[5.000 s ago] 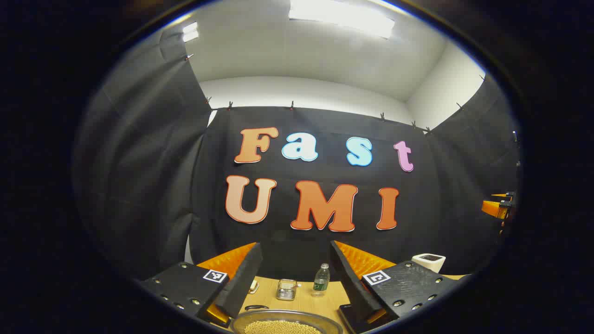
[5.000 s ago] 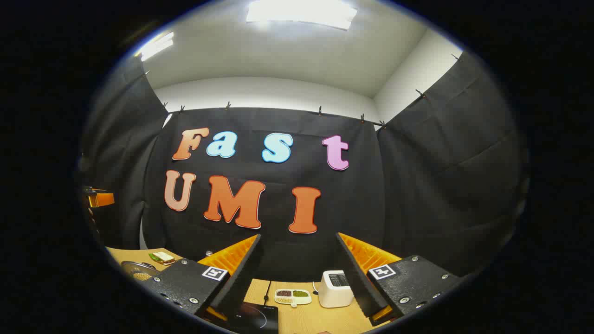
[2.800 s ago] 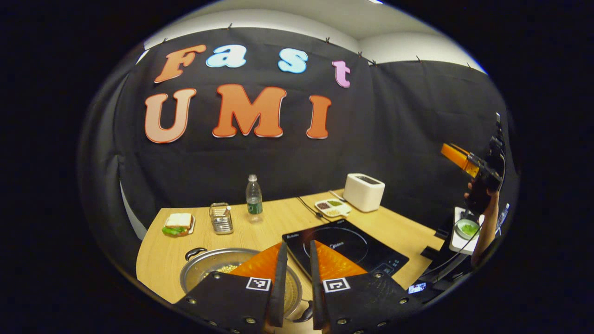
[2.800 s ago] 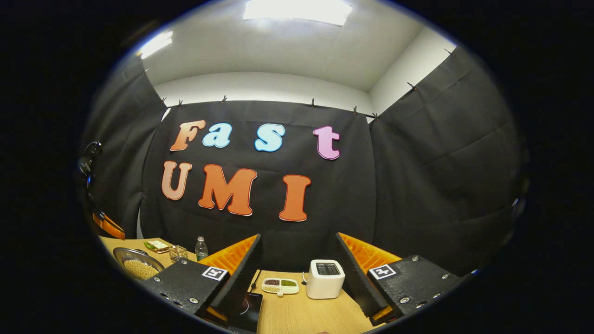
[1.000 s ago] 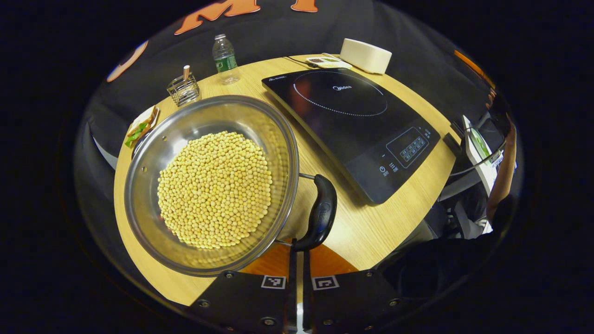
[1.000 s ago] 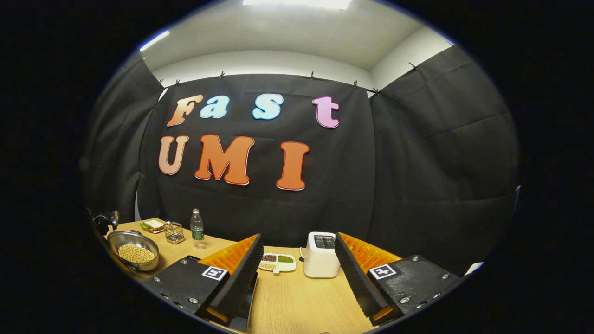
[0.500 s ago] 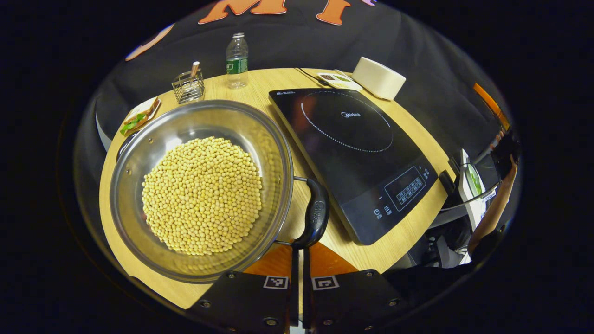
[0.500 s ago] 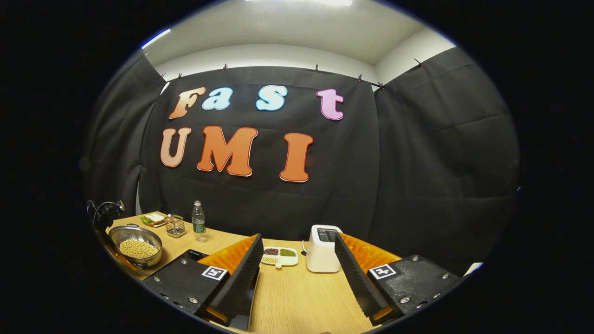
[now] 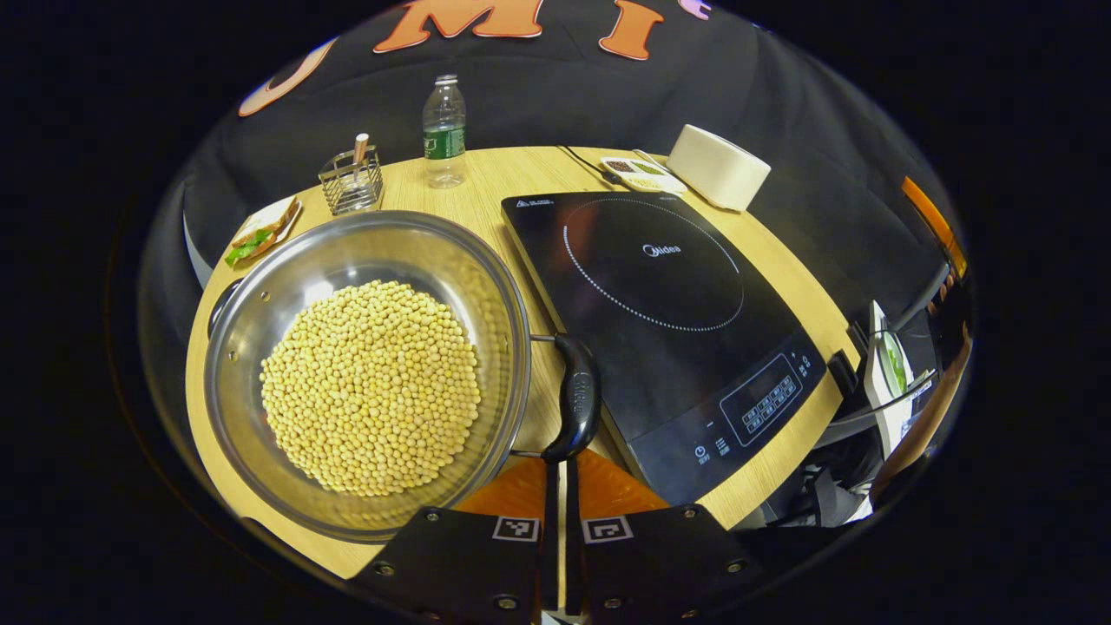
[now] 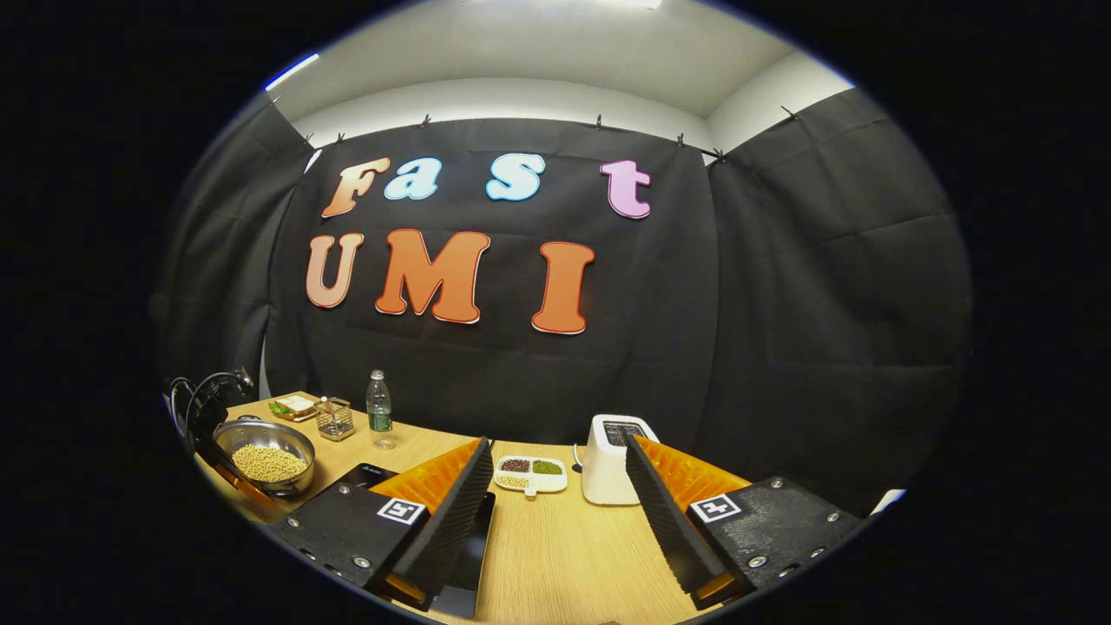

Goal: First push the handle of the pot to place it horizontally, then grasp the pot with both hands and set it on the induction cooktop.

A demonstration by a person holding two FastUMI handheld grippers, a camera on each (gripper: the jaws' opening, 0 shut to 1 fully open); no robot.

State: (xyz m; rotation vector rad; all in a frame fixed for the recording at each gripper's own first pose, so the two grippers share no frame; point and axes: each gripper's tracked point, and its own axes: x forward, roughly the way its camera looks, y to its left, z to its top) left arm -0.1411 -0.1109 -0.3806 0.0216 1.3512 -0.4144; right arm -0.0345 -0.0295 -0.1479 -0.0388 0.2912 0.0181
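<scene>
A steel pot (image 9: 417,247) full of yellow beans (image 9: 369,386) rests on the wooden table (image 9: 486,187), left of the black induction cooktop (image 9: 660,295). Its black side handle (image 9: 580,399) lies between pot and cooktop. My left gripper (image 9: 558,464) is shut, with its fingertips against the near end of that handle. The pot's second handle (image 9: 217,302) peeks out at the far left rim. My right gripper (image 10: 556,447) hangs open above the table with nothing between its fingers. In the right gripper view the pot (image 10: 265,460) sits far left and a cooktop corner (image 10: 476,529) shows low down.
Along the back of the table stand a water bottle (image 9: 443,130), a wire holder (image 9: 351,178), a sandwich on a plate (image 9: 260,230), a white toaster (image 9: 717,165) and a small divided dish (image 9: 638,174). The table's front edge runs close to the cooktop. A person's arm (image 9: 933,408) is at right.
My left gripper shut, swung down from facing the wall and came to the pot handle's near end. The right gripper stayed open and tilted down a little toward the table.
</scene>
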